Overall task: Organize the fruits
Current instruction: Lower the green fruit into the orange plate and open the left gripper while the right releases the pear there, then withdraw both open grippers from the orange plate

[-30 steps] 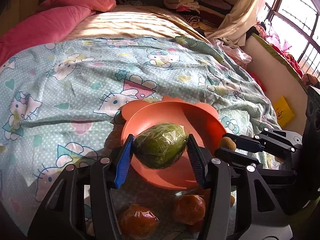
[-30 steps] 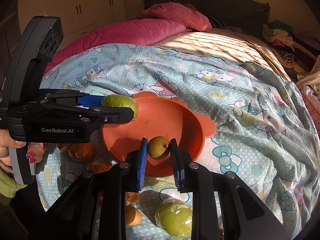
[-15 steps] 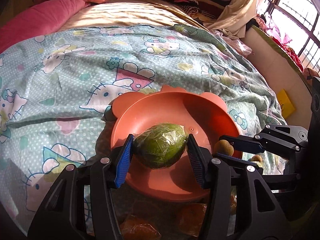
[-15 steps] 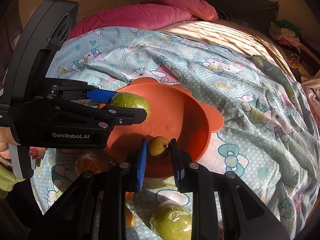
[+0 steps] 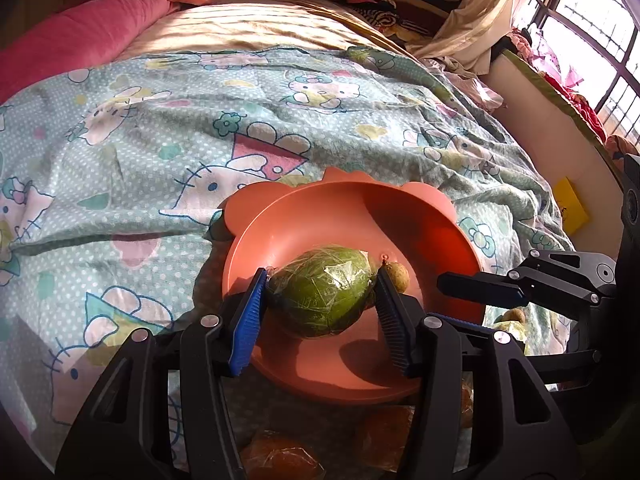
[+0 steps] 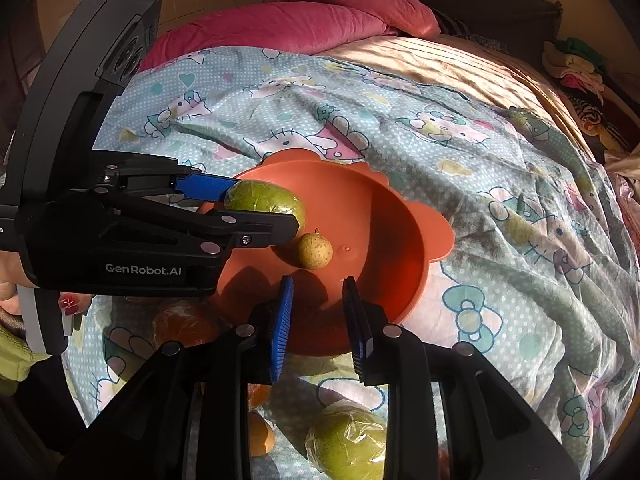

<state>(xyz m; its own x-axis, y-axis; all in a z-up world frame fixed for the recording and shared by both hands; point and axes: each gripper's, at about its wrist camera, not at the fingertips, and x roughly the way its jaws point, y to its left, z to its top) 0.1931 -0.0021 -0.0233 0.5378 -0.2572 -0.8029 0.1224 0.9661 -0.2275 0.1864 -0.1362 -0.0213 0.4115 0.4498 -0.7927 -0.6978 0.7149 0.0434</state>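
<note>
Right wrist view shows why our right gripper (image 6: 318, 312) stands as it does: its jaws have just been opening, and the small brown fruit (image 6: 315, 251) now sits free on the floor of the orange bowl (image 6: 404, 240), beyond the blue pads with nothing between them. We judge this a release, so that the fruit settles low in the bowl and does not roll onto the bed (image 6: 500, 184).

Our left gripper (image 5: 320, 304) clamps the plastic-wrapped green fruit (image 5: 324, 290) from both sides, pads pressing the wrap, above the bowl's near half and just beside the brown fruit. We hold it there, we think, to set it down next without knocking its neighbour.

Wrapped orange fruits (image 5: 280, 458) and another wrapped green fruit (image 6: 350, 440) lie on the sheet near the bowl, not yet gathered.
</note>
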